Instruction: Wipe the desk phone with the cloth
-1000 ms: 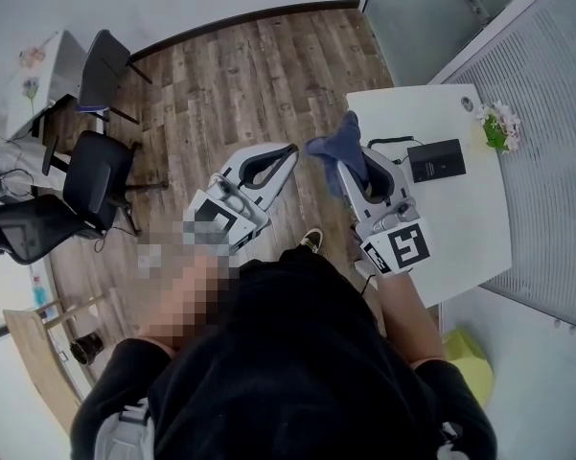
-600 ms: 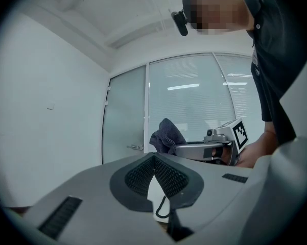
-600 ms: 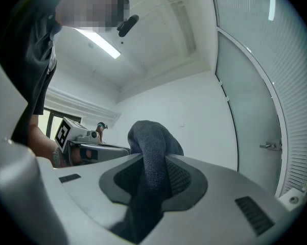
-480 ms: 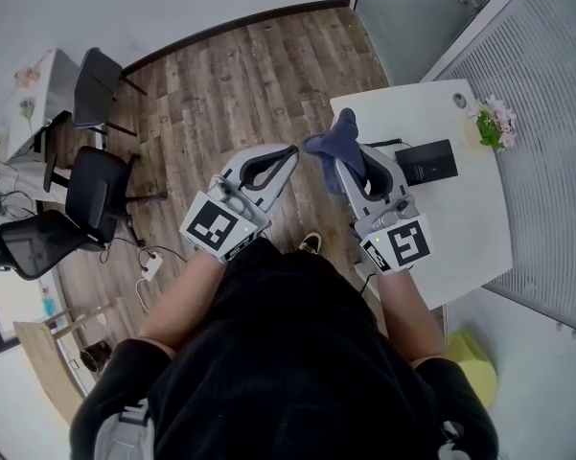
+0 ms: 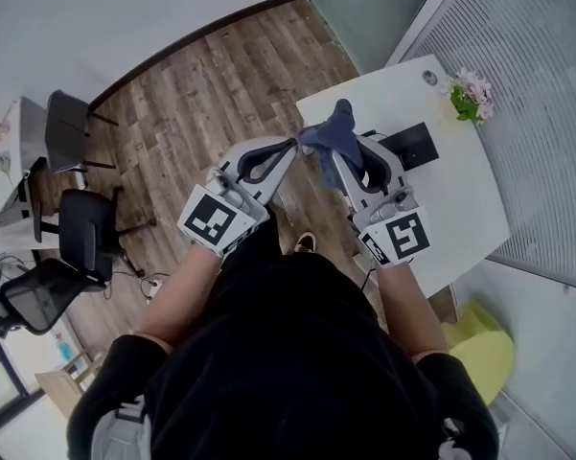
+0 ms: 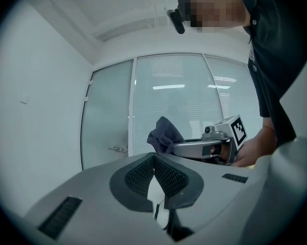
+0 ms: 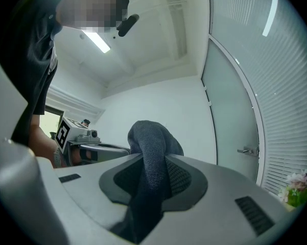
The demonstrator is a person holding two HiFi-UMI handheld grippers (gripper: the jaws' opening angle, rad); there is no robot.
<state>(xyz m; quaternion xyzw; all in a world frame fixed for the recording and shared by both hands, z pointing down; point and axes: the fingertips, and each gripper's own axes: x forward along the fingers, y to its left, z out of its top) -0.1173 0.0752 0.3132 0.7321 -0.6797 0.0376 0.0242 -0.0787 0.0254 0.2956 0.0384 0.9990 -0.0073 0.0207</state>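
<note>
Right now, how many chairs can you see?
3 chairs at left: a black chair by the white table, an office chair below, a mesh-backed chair lowest. More may be hidden.

Flowers (image 5: 471,95) on white table (image 5: 465,195)

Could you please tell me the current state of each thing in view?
left gripper: shut, empty.
right gripper: shut on the cloth.
cloth: bunched, held up in the air.
desk phone: lying on the table, nothing touching it.

The right gripper (image 5: 338,151) hides the end of the desk phone (image 5: 415,146) beside it; the cloth (image 7: 152,152) trails out of sight between its jaws.
</note>
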